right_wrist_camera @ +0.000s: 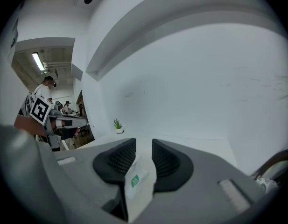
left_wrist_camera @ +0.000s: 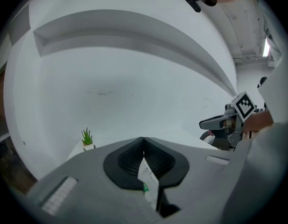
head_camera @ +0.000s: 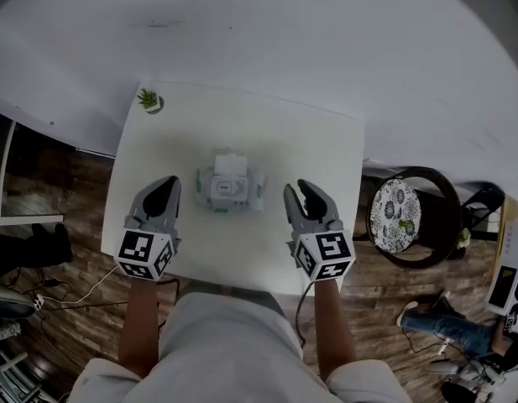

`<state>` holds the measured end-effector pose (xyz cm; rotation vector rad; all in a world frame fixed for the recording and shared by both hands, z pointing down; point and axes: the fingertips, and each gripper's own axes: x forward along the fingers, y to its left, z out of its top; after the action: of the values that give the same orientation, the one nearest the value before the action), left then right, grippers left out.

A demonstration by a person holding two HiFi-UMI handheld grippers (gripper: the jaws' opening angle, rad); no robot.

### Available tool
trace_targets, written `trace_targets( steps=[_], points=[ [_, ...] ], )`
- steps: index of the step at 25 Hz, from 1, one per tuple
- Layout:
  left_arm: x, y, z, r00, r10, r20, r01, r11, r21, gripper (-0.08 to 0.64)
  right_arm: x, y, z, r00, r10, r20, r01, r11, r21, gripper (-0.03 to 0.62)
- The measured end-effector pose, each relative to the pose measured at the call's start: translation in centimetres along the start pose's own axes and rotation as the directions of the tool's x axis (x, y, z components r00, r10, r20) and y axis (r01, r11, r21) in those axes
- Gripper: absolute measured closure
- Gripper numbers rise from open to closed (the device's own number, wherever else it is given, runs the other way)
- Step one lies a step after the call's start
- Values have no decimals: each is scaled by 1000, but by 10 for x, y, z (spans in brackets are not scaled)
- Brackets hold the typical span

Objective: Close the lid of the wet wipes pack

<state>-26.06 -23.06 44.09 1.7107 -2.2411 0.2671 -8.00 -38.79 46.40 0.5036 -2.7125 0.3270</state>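
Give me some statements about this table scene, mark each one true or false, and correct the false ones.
1. The wet wipes pack lies on the table between the left gripper and the right gripper. True.
2. Its lid is closed. False: it is flipped open.
3. The right gripper's jaws stand apart. True.
4. The potted plant stands at the table's near right corner. False: at the far left corner.
5. The left gripper grips the pack. False: it is beside the pack, apart from it.
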Motion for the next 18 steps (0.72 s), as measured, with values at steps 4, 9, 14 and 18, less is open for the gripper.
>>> trace_targets(
  steps=[4, 9, 14, 18],
  points=[
    [15, 8, -11, 999, -31, -14, 31, 999, -19, 555, 14, 3, -8, 999, -4, -38, 4, 1000, -4, 479],
    [30, 17, -22, 998, -58, -36, 56, 998, -36, 555, 34, 7, -14, 997, 1, -74, -1, 1000, -3, 479],
    [41, 25, -39, 995, -73, -65, 69, 996, -57, 555, 51, 11, -28, 994, 6, -112, -5, 1000, 8, 479],
    [48, 28, -55, 993, -80, -89, 73, 994, -81, 555, 59, 12, -46, 989, 8, -145, -4, 1000, 26, 479]
  ],
)
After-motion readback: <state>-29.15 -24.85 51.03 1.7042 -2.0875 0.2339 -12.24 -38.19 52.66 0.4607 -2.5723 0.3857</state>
